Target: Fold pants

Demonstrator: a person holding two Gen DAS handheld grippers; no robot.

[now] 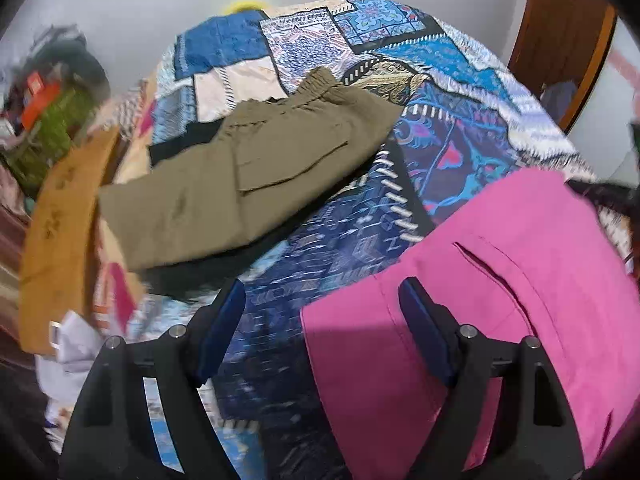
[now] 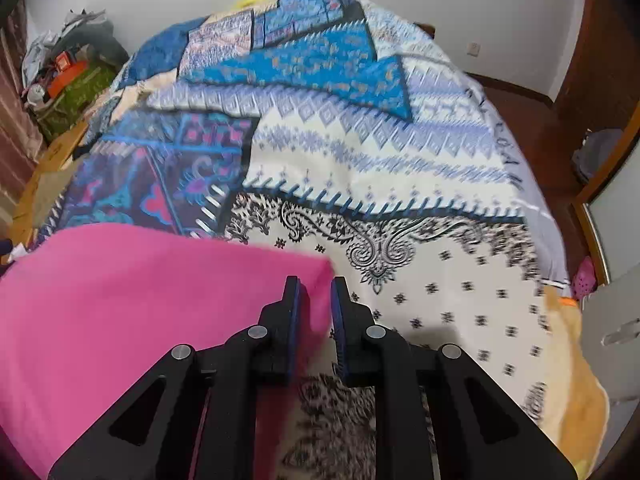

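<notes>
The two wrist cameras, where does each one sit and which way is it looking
Left wrist: on the left gripper, angled down at the bed; khaki pants ahead, its open fingers showing.
Right wrist: on the right gripper, angled down over the patterned bedspread; its fingers nearly closed at a pink edge.
Shared: the pink pants and bedspread.

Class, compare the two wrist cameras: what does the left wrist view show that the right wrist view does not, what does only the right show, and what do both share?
Only the left wrist view shows the olive-green pants lying on the bed, the pocket slit in the pink pants, and the left gripper with its jaws wide apart.

Only the right wrist view shows the black-and-white paisley patch and the right gripper, its jaws nearly together around the pink fabric's edge.

Both show the pink pants on the patchwork bedspread.
</notes>
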